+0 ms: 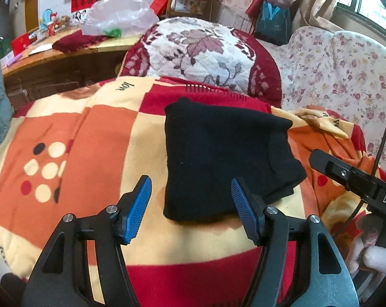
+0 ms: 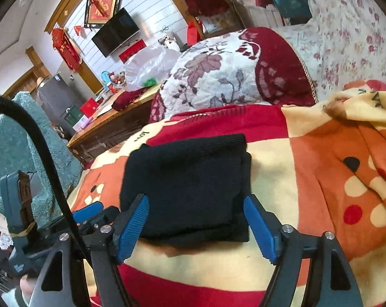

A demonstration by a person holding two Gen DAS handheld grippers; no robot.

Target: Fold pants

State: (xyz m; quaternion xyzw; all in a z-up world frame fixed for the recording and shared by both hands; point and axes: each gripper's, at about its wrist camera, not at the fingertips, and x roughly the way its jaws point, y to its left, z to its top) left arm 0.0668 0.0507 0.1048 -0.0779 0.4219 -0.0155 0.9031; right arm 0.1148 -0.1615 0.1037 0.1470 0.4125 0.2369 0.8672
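Black pants (image 1: 226, 158) lie folded on the blanket (image 1: 90, 133), just ahead of both tools. Left tool (image 1: 191, 204) and right tool (image 2: 196, 220) gape, holding nothing. Risk: a finger snagging the near edge could undo the fold.

Your right gripper (image 2: 196, 226) hangs with jaws apart over the near edge of the folded black pants (image 2: 187, 184) on the checked blanket (image 2: 308, 153).
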